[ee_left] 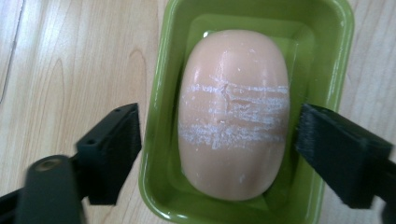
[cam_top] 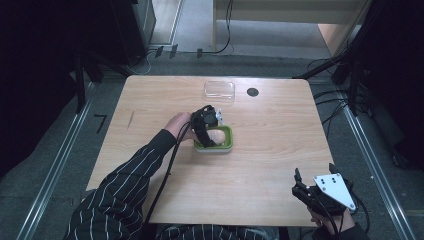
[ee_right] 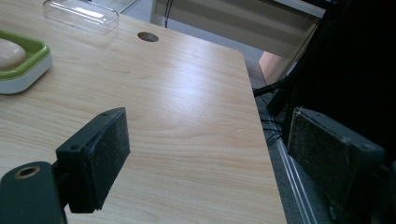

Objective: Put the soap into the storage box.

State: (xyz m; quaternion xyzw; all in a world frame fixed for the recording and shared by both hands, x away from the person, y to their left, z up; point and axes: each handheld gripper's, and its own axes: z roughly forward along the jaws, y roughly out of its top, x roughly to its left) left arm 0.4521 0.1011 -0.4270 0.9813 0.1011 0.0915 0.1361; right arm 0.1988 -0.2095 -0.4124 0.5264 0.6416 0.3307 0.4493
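Note:
A peach-coloured bar of soap (ee_left: 233,112) with white scuff marks lies in a green soap dish (ee_left: 156,140) at the middle of the table. In the high view the dish (cam_top: 228,145) and soap (cam_top: 216,136) sit under my left gripper (cam_top: 212,125). That gripper (ee_left: 217,112) points down over the dish, open. Its left pad stands outside the dish's rim, and its right pad stands just off the soap's side. My right gripper (cam_top: 300,182) hovers open at the table's near right corner, with nothing between its jaws (ee_right: 210,116). The dish (ee_right: 28,60) shows at the far left of the right gripper view.
A clear plastic lid (cam_top: 219,89) lies near the table's far edge, and a round cable hole (cam_top: 252,91) is to its right. The wooden table (cam_top: 270,150) ends close to the right gripper. Dark stands and cables (cam_top: 350,75) line the floor to the right.

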